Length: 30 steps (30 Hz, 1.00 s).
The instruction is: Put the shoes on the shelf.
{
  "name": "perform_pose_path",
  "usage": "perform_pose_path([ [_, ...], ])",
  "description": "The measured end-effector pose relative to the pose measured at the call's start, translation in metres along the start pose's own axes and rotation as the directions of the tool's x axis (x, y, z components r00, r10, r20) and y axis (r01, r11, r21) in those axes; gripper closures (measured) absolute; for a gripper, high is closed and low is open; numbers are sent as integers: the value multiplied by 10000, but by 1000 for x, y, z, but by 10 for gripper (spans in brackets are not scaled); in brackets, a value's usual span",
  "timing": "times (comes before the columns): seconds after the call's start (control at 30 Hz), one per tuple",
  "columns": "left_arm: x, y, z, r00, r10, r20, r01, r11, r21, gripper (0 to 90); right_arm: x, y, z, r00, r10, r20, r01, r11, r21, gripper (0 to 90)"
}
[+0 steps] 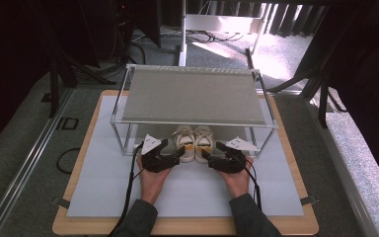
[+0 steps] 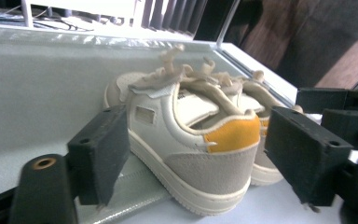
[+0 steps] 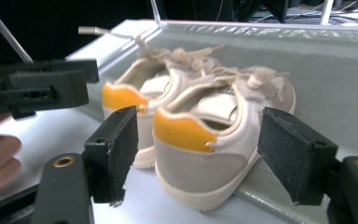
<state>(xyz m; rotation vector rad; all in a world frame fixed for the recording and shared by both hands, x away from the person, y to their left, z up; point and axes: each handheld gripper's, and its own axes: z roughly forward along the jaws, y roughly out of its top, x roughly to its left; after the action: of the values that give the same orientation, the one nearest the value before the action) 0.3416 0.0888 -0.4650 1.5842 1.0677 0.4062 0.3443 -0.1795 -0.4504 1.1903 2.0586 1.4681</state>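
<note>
your left gripper (image 2: 196,158) and right gripper (image 3: 198,151) both have jaws apart, each straddling one sneaker heel without touching. two sneakers (image 1: 193,142) stand side by side at the rack's (image 1: 192,123) front edge, toes hidden under its shelf.

My left gripper (image 1: 178,154) and right gripper (image 1: 206,154) are black, each topped by a pale grey three-cornered plate and trailing a black cable toward the bottom of the frame. My sleeves (image 1: 139,217) are dark grey. Up close, each jaw is a blocky black pad with small screw holes, on an arm with a brass-ringed hole.
</note>
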Motion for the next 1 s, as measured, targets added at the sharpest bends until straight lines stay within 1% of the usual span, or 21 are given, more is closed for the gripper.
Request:
perform_pose_path([
  [0.03, 0, 0, 0, 10000, 0, 0, 0, 10000, 0, 196, 0, 0, 0, 10000, 0, 0, 0, 10000, 0, 275],
  [0.07, -2, -1, 1, 9999, 137, -49, -137, 9999, 44, 188, 4, -2, 3, 9997, -173, 143, 171, 9998, 136, 258],
  [0.1, -3, -1, 1, 9999, 166, -16, -166, 9998, 69, 188, 4, -2, 3, 9997, -173, 143, 171, 9998, 136, 258],
  [0.13, -4, -2, 2, 9996, 276, -6, -275, 9994, 206, 176, 5, -3, 5, 9996, -203, 200, 198, 9995, 253, 253],
  [0.17, -4, -2, 2, 9996, 276, -6, -275, 9994, 206, 175, 5, -3, 5, 9996, -203, 200, 198, 9995, 253, 253],
  [0.2, -4, -3, 4, 9994, 336, 32, -337, 9988, 357, 170, 7, -5, 7, 9991, -305, 278, 296, 9991, 306, 246],
  [0.23, -4, -3, 4, 9994, 336, 32, -337, 9988, 357, 163, 7, -5, 7, 9991, -305, 278, 296, 9991, 306, 246],
  [0.27, -4, -3, 6, 9993, 378, 9, -378, 9978, 550, 163, 8, -5, 9, 9987, -391, 324, 378, 9984, 412, 232],
  [0.3, -4, -3, 6, 9993, 378, 9, -378, 9978, 550, 161, 8, -6, 10, 9985, -433, 342, 418, 9982, 440, 230],
  [0.33, -5, -5, 9, 9989, 468, -38, -462, 9952, 865, 159, 8, -6, 11, 9983, -462, 366, 442, 9976, 531, 230],
  [0.37, -5, -5, 9, 9989, 468, -38, -462, 9952, 865, 159, 8, -6, 11, 9983, -462, 366, 442, 9976, 531, 230],
  [0.4, -5, -6, 11, 9981, 598, -127, -582, 9929, 1039, 159, 7, -7, 13, 9984, -408, 397, 381, 9971, 665, 230],
  [0.57, -7, -7, 16, 9969, 773, -112, -753, 9892, 1257, 159, 7, -8, 17, 9983, -431, 391, 397, 9957, 841, 224],
  [0.6, -8, -7, 19, 9965, 833, -86, -811, 9857, 1480, 159, 7, -9, 20, 9981, -454, 428, 413, 9949, 924, 218],
  [0.77, -9, -6, 25, 9962, 866, -30, -848, 9812, 1733, 159, 5, -10, 23, 9981, -343, 503, 292, 9945, 1001, 218],
  [0.8, -10, -6, 28, 9965, 837, 80, -836, 9782, 1899, 158, 5, -10, 23, 9981, -332, 515, 277, 9942, 1041, 223],
  [0.83, -10, -6, 28, 9965, 837, 80, -836, 9782, 1899, 159, 5, -10, 23, 9983, -315, 495, 261, 9940, 1065, 224],
  [0.9, -11, -7, 33, 9964, 841, 136, -851, 9739, 2103, 158, 5, -12, 24, 9983, -294, 502, 237, 9936, 1103, 246],
  [0.93, -11, -7, 34, 9962, 865, 84, -863, 9728, 2150, 159, 4, -12, 24, 9982, -258, 548, 197, 9939, 1088, 275],
  [0.97, -11, -7, 34, 9962, 865, 84, -863, 9728, 2150, 161, 4, -12, 24, 9982, -258, 548, 197, 9939, 1088, 275],
  [1.0, -11, -7, 35, 9959, 909, 16, -890, 9705, 2243, 172, 2, -13, 24, 9986, -154, 512, 100, 9944, 1054, 289],
])
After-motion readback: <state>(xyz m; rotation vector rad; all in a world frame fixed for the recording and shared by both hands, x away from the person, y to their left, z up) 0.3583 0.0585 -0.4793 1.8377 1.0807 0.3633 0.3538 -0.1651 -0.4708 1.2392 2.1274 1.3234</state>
